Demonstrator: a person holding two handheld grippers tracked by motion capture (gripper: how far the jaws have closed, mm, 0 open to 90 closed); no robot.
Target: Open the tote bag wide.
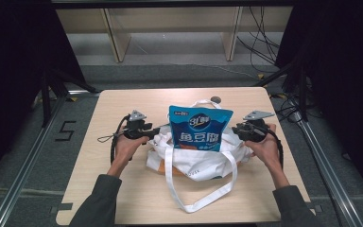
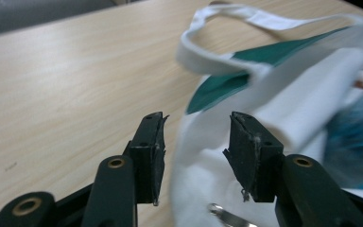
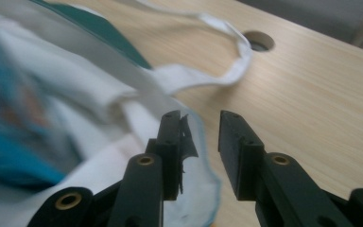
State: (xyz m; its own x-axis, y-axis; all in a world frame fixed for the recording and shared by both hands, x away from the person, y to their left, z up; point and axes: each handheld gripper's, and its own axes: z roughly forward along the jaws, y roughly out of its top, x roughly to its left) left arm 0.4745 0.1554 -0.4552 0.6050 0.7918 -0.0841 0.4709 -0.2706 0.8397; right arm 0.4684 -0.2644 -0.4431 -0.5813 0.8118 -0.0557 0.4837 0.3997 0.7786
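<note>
Both claws sit at the sides of a white cloth bag (image 1: 203,163) on the table (image 1: 123,189). Left claw (image 1: 157,129) is at the bag's left edge, held by the person's left hand (image 1: 125,146); in the left gripper view (image 2: 196,142) its jaws stand apart with white cloth in the gap between them, not pinched. Right claw (image 1: 236,128) is at the bag's right edge, held by the right hand (image 1: 264,149); in the right gripper view (image 3: 202,142) its jaws are also apart, with the bag's hem just beside the left jaw and bare table seen through the gap.

The table is pale wood grain, with a small round hole (image 3: 259,41) near its far edge. The bag lies crumpled in the middle of the table, with a green patch (image 2: 246,78) showing on its cloth. One long white strap (image 1: 203,189) loops toward the person's side of the table, and another strap (image 3: 227,61) curves toward the far edge near the hole. A blue snack packet (image 1: 199,128) with large white lettering stands upright out of the bag's mouth, between the two claws. Both gripper views show it as a blurred blue shape.
</note>
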